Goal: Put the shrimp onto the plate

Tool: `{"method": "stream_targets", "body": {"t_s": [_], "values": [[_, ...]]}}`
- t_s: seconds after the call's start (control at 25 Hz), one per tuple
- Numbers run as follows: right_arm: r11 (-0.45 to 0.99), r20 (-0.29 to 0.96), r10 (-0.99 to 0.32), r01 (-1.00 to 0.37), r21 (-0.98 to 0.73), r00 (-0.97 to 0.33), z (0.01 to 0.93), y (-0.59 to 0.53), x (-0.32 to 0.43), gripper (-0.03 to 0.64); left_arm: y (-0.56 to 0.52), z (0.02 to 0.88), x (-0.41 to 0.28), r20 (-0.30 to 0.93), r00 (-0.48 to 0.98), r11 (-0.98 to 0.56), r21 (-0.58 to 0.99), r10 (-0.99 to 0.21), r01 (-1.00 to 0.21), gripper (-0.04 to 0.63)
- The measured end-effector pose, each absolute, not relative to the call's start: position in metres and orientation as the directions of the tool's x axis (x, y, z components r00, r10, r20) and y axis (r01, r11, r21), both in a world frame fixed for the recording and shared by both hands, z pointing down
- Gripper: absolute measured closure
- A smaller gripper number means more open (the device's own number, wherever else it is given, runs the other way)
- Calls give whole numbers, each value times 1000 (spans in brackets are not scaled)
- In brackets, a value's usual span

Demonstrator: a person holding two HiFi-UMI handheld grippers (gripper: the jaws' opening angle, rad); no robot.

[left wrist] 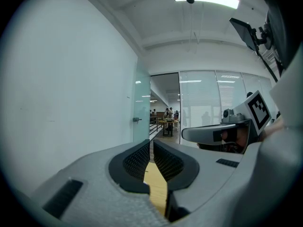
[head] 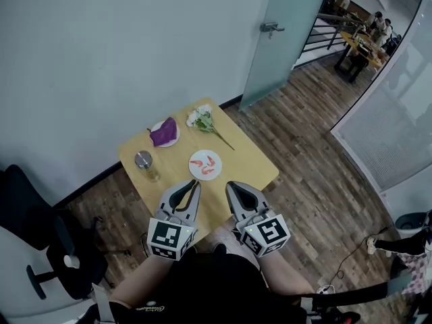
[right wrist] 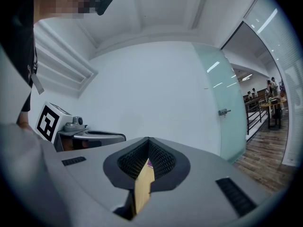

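Red-orange shrimp (head: 208,162) lie on a small white plate (head: 194,171) in the middle of a yellow square table (head: 250,160). My left gripper (head: 196,183) hangs just short of the table's near edge, shut, with nothing between its jaws. My right gripper (head: 228,184) is beside it, also shut and empty. In the left gripper view the left gripper (left wrist: 151,145) points over the table toward the room, and the right gripper's body (left wrist: 222,132) shows at the right. The right gripper view has the right gripper (right wrist: 148,143) with its tips touching; only a strip of table shows below.
A purple thing (head: 164,132) lies on a second white plate at the table's back left. White flowers (head: 202,119) lie at the back. A lidded glass jar (head: 144,162) stands at the left. A black office chair (head: 40,248) is at lower left, and a glass door (head: 277,39) behind the table.
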State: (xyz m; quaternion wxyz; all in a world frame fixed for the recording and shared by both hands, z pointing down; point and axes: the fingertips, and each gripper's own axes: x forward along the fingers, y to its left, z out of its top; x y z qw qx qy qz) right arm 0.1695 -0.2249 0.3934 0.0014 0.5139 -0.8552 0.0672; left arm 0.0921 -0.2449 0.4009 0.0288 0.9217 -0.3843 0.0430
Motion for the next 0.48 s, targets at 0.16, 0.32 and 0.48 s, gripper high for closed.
{"method": "stream_targets", "body": {"t_s": [0.16, 0.32, 0.48], "values": [[487, 75, -865, -866, -109, -496, 394, -229, 158, 614, -248, 399, 88, 95, 693, -695, 17, -715, -719, 571], [506, 83, -853, -855, -113, -515, 394, -228, 151, 614, -248, 403, 89, 101, 692, -693, 28, -715, -721, 571], [512, 87, -849, -852, -111, -522, 394, -231, 149, 615, -251, 404, 92, 107, 696, -698, 25, -710, -715, 571]]}}
